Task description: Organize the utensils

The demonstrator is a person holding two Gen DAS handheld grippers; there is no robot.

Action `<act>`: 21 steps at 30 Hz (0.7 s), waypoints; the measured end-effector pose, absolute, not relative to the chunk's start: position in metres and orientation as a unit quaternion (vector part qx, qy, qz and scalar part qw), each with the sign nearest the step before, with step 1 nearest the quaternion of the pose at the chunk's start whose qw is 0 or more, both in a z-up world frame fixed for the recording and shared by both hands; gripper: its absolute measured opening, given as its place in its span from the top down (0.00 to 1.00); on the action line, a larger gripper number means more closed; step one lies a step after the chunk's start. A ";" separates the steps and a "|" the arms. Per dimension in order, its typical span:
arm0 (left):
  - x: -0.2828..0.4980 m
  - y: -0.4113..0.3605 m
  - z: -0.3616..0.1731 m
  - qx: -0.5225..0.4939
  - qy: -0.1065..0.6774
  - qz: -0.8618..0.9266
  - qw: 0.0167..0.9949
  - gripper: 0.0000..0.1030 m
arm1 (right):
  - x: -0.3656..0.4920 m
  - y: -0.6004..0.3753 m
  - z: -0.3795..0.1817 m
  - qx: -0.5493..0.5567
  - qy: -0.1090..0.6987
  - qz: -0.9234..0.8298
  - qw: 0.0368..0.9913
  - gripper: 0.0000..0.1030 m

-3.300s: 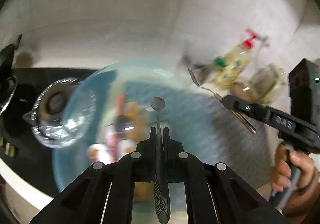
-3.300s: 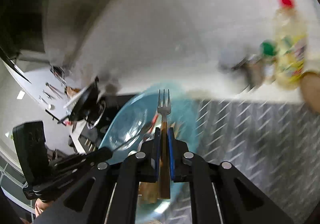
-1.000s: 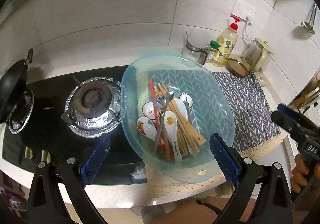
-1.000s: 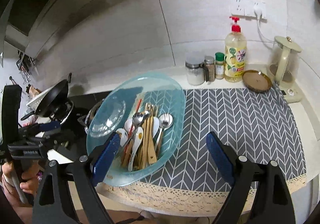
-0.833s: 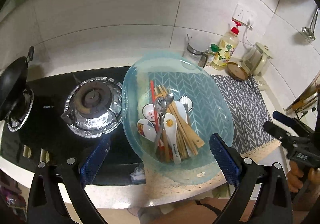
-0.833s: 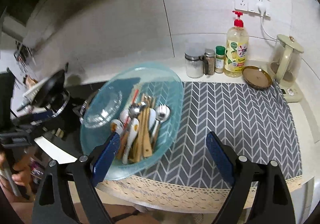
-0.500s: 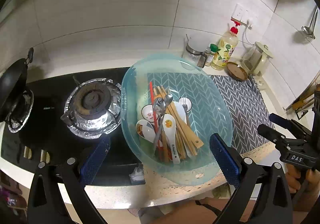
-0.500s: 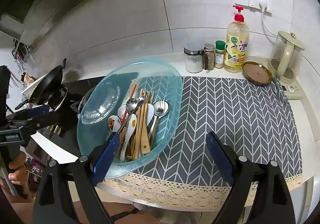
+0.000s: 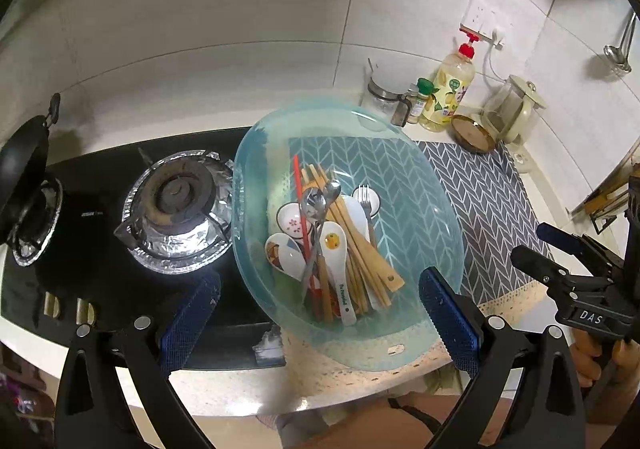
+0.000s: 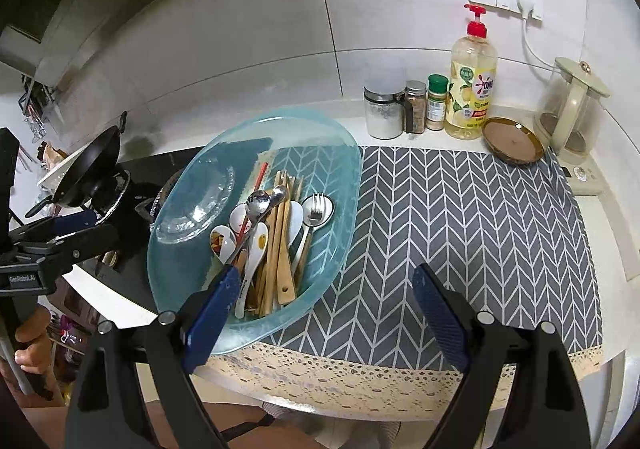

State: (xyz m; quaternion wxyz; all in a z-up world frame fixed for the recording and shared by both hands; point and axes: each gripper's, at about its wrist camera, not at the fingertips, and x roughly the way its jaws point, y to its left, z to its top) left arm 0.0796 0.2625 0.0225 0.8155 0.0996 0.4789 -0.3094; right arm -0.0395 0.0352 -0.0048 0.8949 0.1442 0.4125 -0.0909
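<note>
A clear blue oval tray (image 9: 436,233) (image 10: 340,209) sits on the counter's front, half over the stove edge. In it lie metal spoons (image 9: 320,197) (image 10: 260,201), a fork (image 9: 366,201) (image 10: 316,209), white ceramic spoons (image 9: 340,261) (image 10: 256,249), wooden utensils (image 9: 360,249) (image 10: 282,245) and a red chopstick (image 9: 300,201). My left gripper (image 9: 320,313) is open and empty, held above the tray's near edge. My right gripper (image 10: 332,309) is open and empty, above the tray's near right edge.
A gas stove (image 9: 176,205) with a foil-lined burner lies left of the tray, with a black pan (image 10: 88,169) further left. A grey chevron mat (image 10: 472,229) covers the counter's right. Jars (image 10: 384,109), a soap bottle (image 10: 472,89), a brown dish (image 10: 512,139) and a kettle (image 10: 572,109) line the wall.
Earlier the left gripper held a spoon and the right a fork over the tray. Both now lie in the tray, and the grippers have opened and drawn back from it.
</note>
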 end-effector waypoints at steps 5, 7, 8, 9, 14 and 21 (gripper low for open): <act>0.078 0.258 0.020 0.103 0.483 -0.310 0.812 0.04 | -0.039 0.036 -0.005 0.143 0.414 -0.091 0.895 0.17; 0.079 0.257 0.019 0.106 0.484 -0.313 0.810 0.04 | -0.039 0.035 -0.006 0.142 0.415 -0.090 0.894 0.17; 0.079 0.257 0.018 0.106 0.484 -0.314 0.810 0.04 | -0.039 0.035 -0.007 0.142 0.416 -0.089 0.894 0.17; 0.078 0.256 0.018 0.104 0.484 -0.316 0.809 0.04 | -0.039 0.034 -0.007 0.141 0.417 -0.089 0.894 0.17; 0.082 0.257 0.015 0.089 0.487 -0.321 0.807 0.04 | -0.038 0.034 -0.008 0.138 0.413 -0.088 0.896 0.17; 0.082 0.254 0.014 0.106 0.484 -0.320 0.808 0.04 | -0.036 0.035 -0.008 0.136 0.416 -0.085 0.895 0.17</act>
